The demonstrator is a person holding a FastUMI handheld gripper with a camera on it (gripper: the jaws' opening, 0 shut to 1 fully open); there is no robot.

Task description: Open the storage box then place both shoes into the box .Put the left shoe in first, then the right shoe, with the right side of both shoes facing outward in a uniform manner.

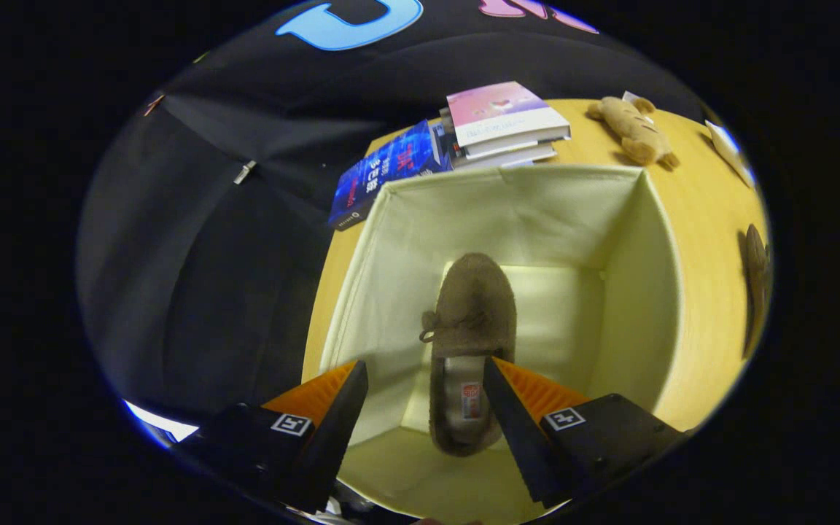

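While fingers (426, 379) hang spread above, brown shoe (471, 328) lies inside open storage box (507, 211), nothing grasped

shoe (472, 321) inside storage box (653, 240) on table (704, 219), books (504, 120) and plush toy (635, 131) beyond box, open jaws above shoe

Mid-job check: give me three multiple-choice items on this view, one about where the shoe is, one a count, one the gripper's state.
1. Where is the brown shoe?
A. on the books
B. on the floor of the storage box
C. on the table beside the box

2. How many shoes lie in the box?
A. one
B. two
C. none

3. The gripper is:
A. shut on the shoe
B. shut on the box rim
C. open above the box

Key: 1 B, cream walls surround it; 2 A, a single shoe lies inside; 3 C, the fingers stand apart, pressing on nothing.
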